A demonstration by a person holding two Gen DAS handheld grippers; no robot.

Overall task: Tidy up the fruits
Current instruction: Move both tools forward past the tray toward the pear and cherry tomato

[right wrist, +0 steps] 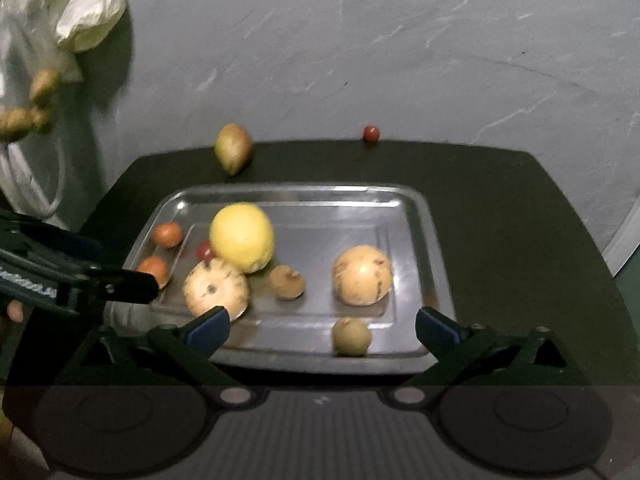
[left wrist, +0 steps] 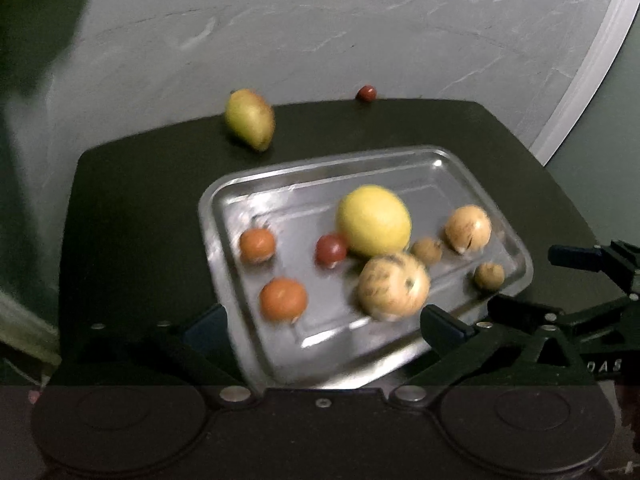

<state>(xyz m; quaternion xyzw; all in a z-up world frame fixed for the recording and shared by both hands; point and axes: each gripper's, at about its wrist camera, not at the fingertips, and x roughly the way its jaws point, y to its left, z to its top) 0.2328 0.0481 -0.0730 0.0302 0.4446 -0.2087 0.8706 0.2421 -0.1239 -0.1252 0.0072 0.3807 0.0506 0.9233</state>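
You can just read "DAS" on the right gripper (left wrist: 576,276); its other lettering is too blurred.

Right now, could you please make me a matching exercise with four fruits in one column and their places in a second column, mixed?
Things:
1. lemon
2. pear
3. small red fruit
4. small brown fruit

Places:
A. at the far edge of the dark mat, right of the pear
B. in the tray, near its front rim
C. on the mat, behind the tray
D. in the tray, touching a striped round fruit

Pairs: 1-D, 2-C, 3-A, 4-B
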